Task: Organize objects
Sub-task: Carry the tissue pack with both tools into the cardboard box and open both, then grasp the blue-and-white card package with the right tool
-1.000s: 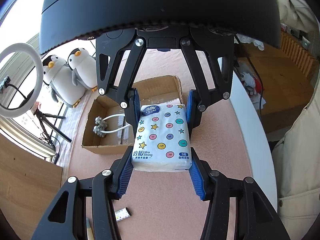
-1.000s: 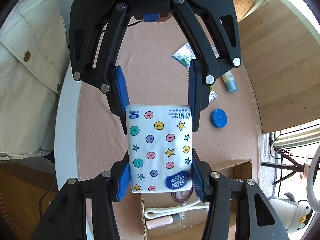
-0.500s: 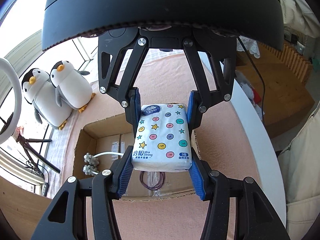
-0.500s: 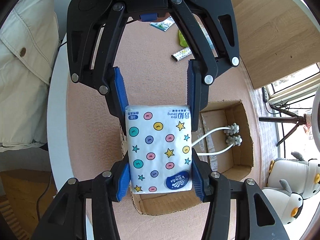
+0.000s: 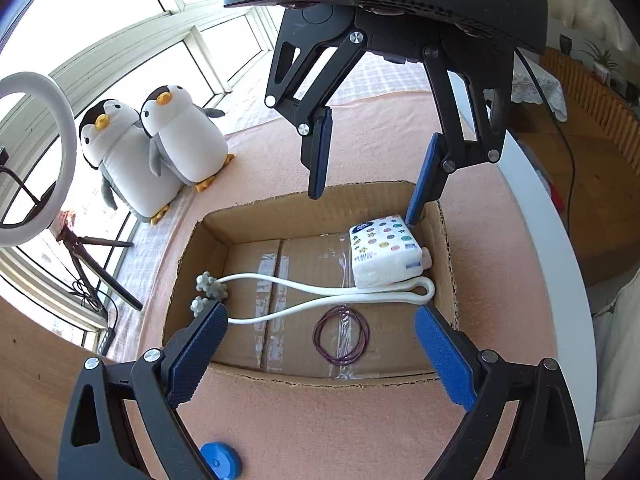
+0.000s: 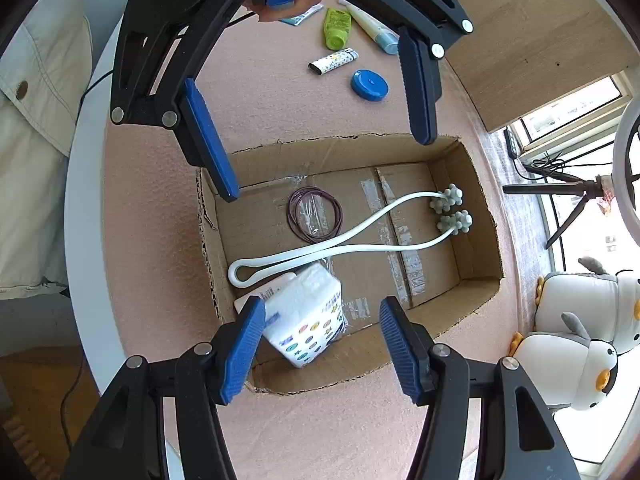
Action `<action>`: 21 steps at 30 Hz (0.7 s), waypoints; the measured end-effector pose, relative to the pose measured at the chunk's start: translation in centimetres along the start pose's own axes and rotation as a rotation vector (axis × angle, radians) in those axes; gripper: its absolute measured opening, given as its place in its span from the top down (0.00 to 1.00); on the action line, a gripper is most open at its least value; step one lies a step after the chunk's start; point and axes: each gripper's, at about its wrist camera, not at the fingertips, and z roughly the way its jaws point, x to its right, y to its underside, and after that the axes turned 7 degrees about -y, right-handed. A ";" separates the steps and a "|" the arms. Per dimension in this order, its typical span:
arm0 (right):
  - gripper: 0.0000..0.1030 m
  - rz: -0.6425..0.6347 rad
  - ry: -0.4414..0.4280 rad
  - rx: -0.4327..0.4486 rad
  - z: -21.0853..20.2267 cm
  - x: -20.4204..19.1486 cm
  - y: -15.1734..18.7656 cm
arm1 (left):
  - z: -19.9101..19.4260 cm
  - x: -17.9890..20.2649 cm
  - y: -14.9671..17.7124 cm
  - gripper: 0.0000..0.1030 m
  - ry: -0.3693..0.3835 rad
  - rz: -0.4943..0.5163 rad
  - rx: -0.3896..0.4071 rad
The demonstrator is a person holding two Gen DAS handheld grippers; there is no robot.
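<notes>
On a pink table (image 5: pixel 360 420) stands a box (image 5: pixel 320 204). The tissue pack (image 5: pixel 384 254) lies in its corner, seemingly tilted on a white looped tool (image 5: pixel 320 300). Left gripper (image 5: pixel 320 344) and right gripper (image 6: pixel 320 340) both spread wide, empty.

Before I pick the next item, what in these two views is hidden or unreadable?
- Pink-tipped item under the tissue pack: only its end shows in the left wrist view; the pack covers it.
- Blue lid: partly behind the left gripper frame.
- Sachet: mostly hidden by the opposite gripper in the right wrist view.
- Lighter print: too small to read.
</notes>
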 end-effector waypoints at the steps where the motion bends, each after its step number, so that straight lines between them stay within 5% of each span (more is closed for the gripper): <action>1: 0.46 0.006 0.003 0.001 -0.1 0.2 0.0 | -0.6 0.1 0.5 0.06 -0.007 -0.011 -0.002; 12: 0.38 0.044 0.053 0.022 -0.5 0.7 -1.8 | -5.3 1.1 5.2 0.06 -0.098 -0.078 -0.035; 21: 0.32 0.156 0.126 0.066 -0.4 0.5 -5.9 | -10.3 0.4 12.9 0.06 -0.206 -0.244 -0.100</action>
